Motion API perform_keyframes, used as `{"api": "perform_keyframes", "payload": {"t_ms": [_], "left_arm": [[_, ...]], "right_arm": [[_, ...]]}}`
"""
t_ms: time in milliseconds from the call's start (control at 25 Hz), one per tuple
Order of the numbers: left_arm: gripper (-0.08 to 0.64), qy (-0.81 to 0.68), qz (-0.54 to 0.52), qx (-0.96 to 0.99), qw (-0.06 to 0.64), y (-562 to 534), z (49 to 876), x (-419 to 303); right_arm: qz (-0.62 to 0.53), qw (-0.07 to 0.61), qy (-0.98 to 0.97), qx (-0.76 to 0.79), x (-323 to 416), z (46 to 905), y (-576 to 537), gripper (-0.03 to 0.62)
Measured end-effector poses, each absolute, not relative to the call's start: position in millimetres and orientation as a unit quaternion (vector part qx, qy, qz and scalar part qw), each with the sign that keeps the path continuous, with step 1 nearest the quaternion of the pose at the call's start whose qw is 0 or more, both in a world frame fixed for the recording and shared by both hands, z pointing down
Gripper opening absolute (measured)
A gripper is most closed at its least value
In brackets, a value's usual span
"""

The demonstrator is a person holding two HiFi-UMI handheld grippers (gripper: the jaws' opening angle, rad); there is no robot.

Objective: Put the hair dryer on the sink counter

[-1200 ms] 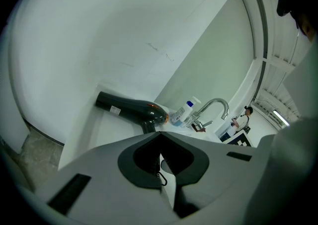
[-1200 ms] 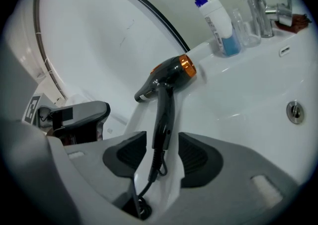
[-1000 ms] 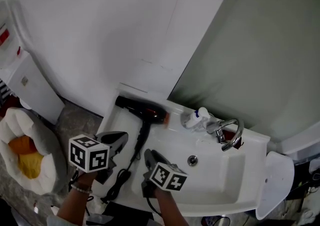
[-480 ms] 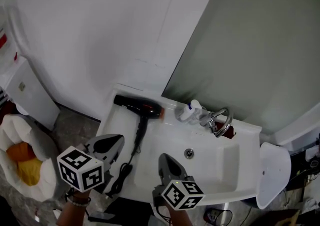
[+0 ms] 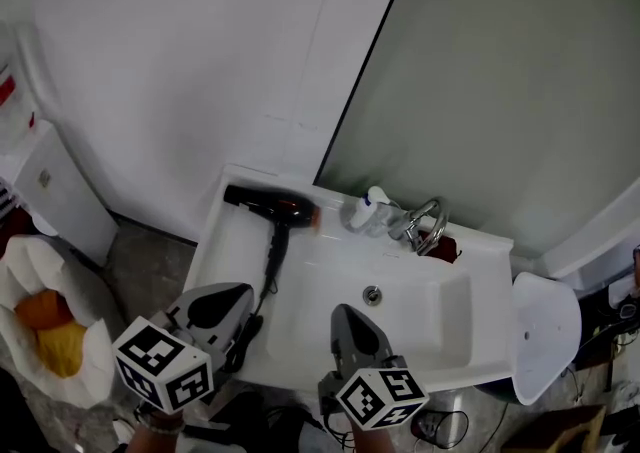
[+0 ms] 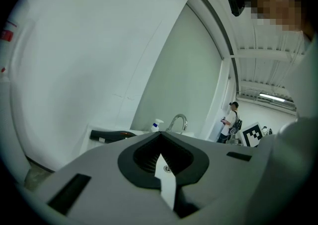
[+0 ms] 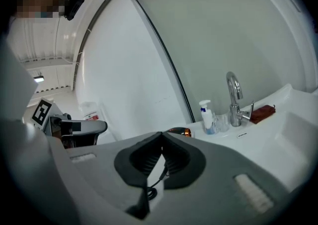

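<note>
Okay, we see the sink counter (image 5: 305,276) with the hair dryer (image 5: 270,207) lying flat at its back-left corner. Left gripper (image 5: 240,294) and right gripper (image 5: 346,315) hover at the front edge, jaws pressed together, both empty.

Your left gripper (image 5: 235,296) and right gripper (image 5: 346,315) are smooth grey shells, with black ribbed pads (image 6: 144,157) lining the jaws and dark rectangular slots cut in. Your left cube (image 5: 163,364) and right cube (image 5: 380,397) are white, printed with black square markers.
</note>
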State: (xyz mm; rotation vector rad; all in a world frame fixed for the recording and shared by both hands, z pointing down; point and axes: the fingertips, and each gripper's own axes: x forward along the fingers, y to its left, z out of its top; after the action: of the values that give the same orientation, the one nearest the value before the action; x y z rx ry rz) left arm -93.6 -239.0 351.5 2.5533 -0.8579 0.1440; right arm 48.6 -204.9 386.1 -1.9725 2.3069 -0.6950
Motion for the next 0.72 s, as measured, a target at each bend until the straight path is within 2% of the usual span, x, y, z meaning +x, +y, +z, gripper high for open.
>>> {"api": "perform_keyframes", "payload": {"t_ms": [360, 720], "left_arm": [[0.003, -0.332, 0.041, 0.923, 0.189, -200, 326, -62], [0.003, -0.351, 0.03, 0.916, 0.19, -135, 315, -23]], "right_arm": [[-0.193, 0.018, 0.762, -0.618, 80, 361, -173, -0.002], [-0.184, 0.022, 0.787, -0.588, 115, 348, -115, -0.002]]}}
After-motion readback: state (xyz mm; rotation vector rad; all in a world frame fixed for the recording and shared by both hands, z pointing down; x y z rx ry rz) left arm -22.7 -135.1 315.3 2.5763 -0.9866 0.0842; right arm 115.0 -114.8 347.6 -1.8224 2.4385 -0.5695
